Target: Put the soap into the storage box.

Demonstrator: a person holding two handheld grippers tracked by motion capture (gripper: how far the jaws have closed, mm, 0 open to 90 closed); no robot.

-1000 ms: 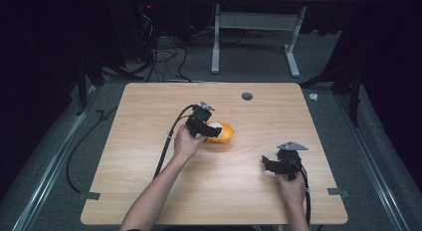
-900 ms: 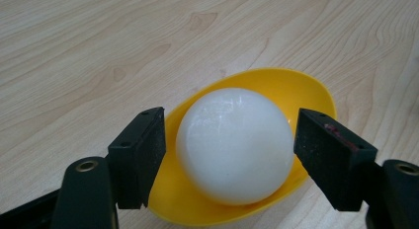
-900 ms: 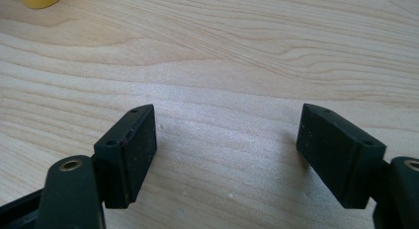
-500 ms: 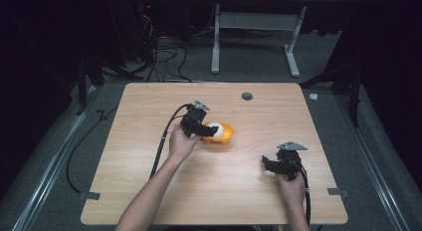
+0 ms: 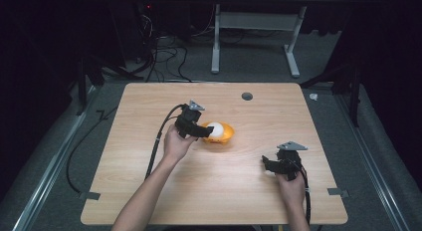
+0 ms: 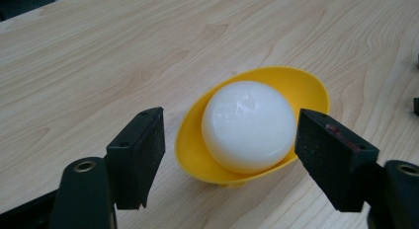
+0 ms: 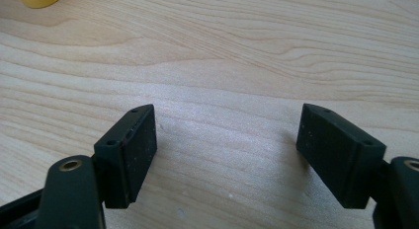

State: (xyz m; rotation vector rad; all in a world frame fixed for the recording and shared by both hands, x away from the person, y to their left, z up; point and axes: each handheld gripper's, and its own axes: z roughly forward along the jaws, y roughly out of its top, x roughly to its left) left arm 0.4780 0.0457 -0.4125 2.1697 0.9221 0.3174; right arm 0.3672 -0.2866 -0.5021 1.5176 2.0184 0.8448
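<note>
Jaws of the left gripper [image 6: 230,155] stand wide apart on either side of a yellow bowl [image 6: 306,88], gripping nothing; a white ball [image 6: 245,124] sits inside the bowl. Bowl and ball lie near the middle of the wooden table [image 5: 149,99], just right of the left gripper. Well apart, at the near right, the right gripper [image 7: 227,155] holds its jaws wide open over bare wood.
</note>
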